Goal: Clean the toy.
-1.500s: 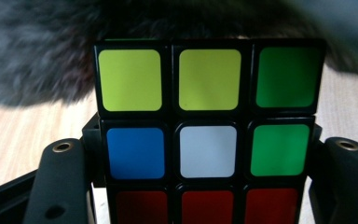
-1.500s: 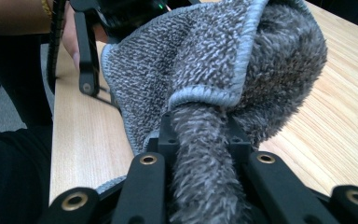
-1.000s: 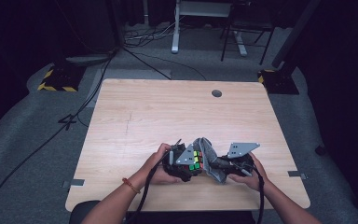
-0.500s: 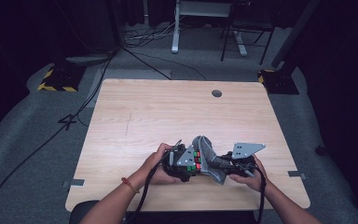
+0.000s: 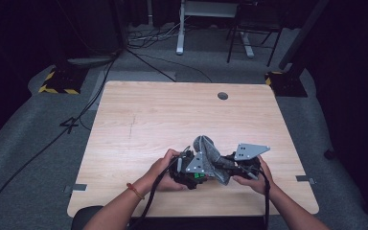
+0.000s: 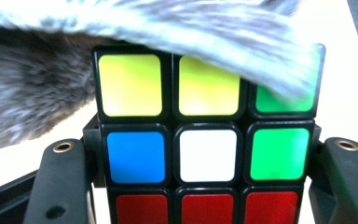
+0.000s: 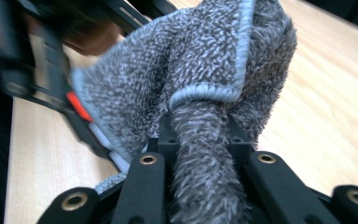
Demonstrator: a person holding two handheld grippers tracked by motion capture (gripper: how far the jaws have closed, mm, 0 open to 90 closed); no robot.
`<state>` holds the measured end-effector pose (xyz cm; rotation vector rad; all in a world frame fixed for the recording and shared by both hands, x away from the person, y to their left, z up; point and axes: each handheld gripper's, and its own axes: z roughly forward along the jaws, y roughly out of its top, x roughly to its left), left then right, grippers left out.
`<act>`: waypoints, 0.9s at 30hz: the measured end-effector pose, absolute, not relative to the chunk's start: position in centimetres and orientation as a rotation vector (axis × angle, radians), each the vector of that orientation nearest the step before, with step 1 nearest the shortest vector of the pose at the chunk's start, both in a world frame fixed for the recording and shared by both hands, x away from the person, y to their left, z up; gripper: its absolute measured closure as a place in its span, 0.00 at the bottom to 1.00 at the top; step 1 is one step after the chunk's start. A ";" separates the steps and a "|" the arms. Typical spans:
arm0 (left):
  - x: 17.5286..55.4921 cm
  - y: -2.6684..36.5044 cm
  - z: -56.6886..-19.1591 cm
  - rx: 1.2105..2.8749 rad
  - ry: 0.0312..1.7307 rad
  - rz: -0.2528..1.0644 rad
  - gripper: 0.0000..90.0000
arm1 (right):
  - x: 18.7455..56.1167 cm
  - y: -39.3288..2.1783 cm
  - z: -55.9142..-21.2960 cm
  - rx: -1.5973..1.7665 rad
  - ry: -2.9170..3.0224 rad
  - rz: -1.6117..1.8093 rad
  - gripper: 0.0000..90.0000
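1. We see the left gripper (image 5: 190, 168) clenched on a cube (image 6: 205, 140), its jaws pressed to both sides (yellow, white and red tiles face its camera).
2. The right gripper (image 7: 200, 154) pinches a bunched grey cloth (image 7: 200, 93).
3. The cloth drapes over the cube's top.
4. All of this sits near the table's (image 5: 172, 115) near edge, between both hands.

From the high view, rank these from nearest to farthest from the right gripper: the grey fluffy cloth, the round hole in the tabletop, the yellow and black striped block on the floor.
1. Grey fluffy cloth: pinched in the right gripper, just to its left.
2. Round hole in the tabletop: far edge of the table.
3. Yellow and black striped block: on the floor, beyond the table's far left corner.
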<state>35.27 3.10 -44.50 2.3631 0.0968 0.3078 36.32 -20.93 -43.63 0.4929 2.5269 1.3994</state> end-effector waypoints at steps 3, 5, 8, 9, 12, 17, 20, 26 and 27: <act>35.3 3.4 -44.2 2.341 0.101 0.318 0.37 | 36.5 -21.4 -44.3 0.511 2.568 1.345 0.84; 35.4 3.7 -43.9 2.312 0.110 0.309 0.37 | 36.5 -21.6 -44.8 0.506 2.603 1.339 0.84; 35.4 3.9 -43.6 2.283 0.117 0.315 0.37 | 36.4 -21.8 -45.3 0.505 2.643 1.363 0.84; 35.4 3.9 -43.6 2.279 0.120 0.317 0.37 | 36.4 -21.6 -45.5 0.504 2.659 1.374 0.84; 35.4 3.8 -43.8 2.292 0.114 0.323 0.37 | 36.3 -21.3 -45.5 0.466 2.682 1.435 0.84; 35.6 3.9 -44.1 2.307 0.117 0.308 0.36 | 36.0 -21.5 -45.1 0.420 2.655 1.509 0.84; 35.6 3.7 -44.3 2.327 0.113 0.299 0.36 | 35.6 -21.5 -44.5 0.380 2.622 1.549 0.84; 35.9 3.8 -44.3 2.319 0.122 0.273 0.36 | 35.5 -21.4 -44.1 0.364 2.587 1.555 0.84; 35.9 3.8 -44.3 2.319 0.123 0.269 0.36 | 35.5 -21.4 -44.0 0.369 2.575 1.561 0.84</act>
